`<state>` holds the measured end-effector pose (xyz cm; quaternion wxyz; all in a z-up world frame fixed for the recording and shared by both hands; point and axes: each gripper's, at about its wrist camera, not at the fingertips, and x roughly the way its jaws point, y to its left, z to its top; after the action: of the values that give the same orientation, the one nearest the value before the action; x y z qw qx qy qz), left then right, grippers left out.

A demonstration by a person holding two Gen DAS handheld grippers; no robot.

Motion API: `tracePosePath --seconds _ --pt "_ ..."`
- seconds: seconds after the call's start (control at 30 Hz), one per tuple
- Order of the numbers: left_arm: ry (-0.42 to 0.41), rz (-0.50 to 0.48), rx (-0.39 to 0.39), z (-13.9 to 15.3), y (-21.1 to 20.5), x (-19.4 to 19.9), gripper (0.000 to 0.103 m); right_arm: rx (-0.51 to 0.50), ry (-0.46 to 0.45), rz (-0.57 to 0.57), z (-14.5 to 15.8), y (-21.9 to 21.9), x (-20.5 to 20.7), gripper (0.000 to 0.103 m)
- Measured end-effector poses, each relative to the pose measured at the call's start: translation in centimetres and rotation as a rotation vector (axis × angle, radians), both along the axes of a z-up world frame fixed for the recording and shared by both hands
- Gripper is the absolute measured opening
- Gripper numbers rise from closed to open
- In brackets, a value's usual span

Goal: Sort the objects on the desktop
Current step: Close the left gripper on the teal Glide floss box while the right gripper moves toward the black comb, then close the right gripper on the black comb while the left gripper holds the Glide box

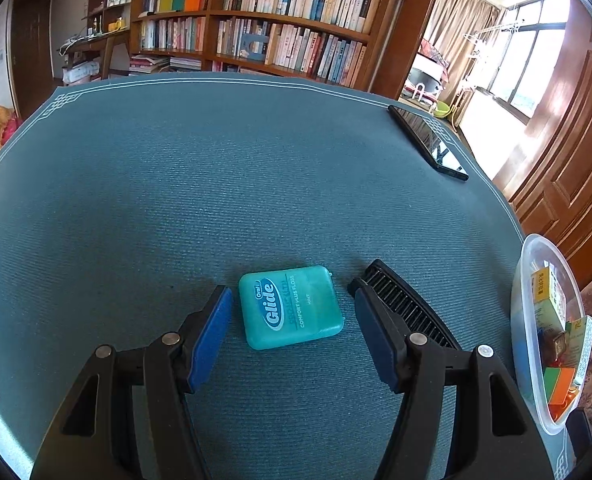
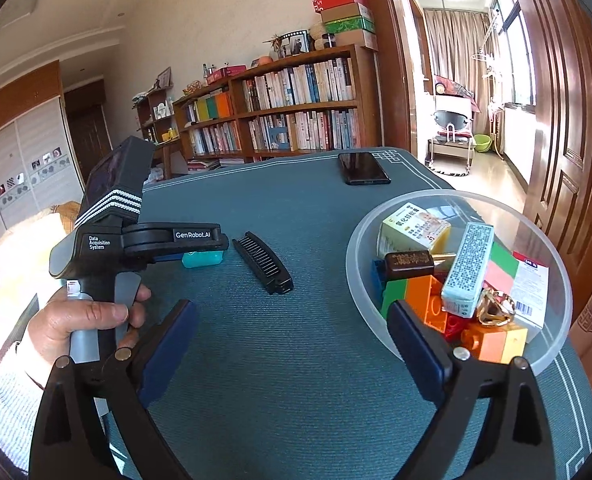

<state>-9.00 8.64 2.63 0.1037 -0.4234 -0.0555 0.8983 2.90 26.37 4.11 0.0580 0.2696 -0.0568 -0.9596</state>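
Observation:
A teal dental floss box point(image 1: 291, 307) lies flat on the blue-green mat point(image 1: 216, 184). My left gripper point(image 1: 292, 300) is open, with one blue pad on each side of the box, not touching it. A black comb point(image 1: 408, 308) lies just right of it and also shows in the right wrist view point(image 2: 263, 263). My right gripper point(image 2: 292, 320) is open and empty above the mat, beside the clear bowl point(image 2: 360, 240). The left gripper body point(image 2: 136, 240) partly hides the floss box point(image 2: 202, 258) in that view.
The clear bowl point(image 1: 532, 280) at the mat's right edge holds small boxes, toy bricks and a gold clip. A black phone point(image 1: 430, 142) lies at the far right corner of the mat; it also shows in the right wrist view point(image 2: 363, 169). Bookshelves stand behind the table.

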Motion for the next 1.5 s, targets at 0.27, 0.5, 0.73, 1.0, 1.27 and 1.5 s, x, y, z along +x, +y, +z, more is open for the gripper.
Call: tracePosePath --seconds 0.27,0.5,0.73,1.0,1.27,1.5 --pt "0.054 -0.019 -0.064 -0.5 0.3 0.4 0.067 0.022 -0.028 0.031 -0.6 -1.0 -1.1 0.097" --pt "0.062 -0.010 -0.077 -0.3 -0.4 0.6 0.059 0.061 -0.054 0.090 -0.9 -2.5 -2.4 0.097" --pt "0.092 0.051 -0.066 0.6 -2.7 1.0 0.059 0.060 -0.106 0.139 -1.2 -3.2 -5.1 0.097" --pt "0.119 0.114 -0.070 1.2 -4.5 0.7 0.059 0.131 -0.111 0.167 -1.2 -5.0 -8.8 0.094" --pt "0.107 0.142 -0.021 1.1 -5.8 0.4 0.059 0.191 -0.180 0.178 -3.1 -6.5 -12.3 0.062" --pt "0.086 0.128 -0.001 0.8 -5.7 0.1 0.059 0.187 -0.233 0.146 -3.7 -5.9 -13.9 0.059"
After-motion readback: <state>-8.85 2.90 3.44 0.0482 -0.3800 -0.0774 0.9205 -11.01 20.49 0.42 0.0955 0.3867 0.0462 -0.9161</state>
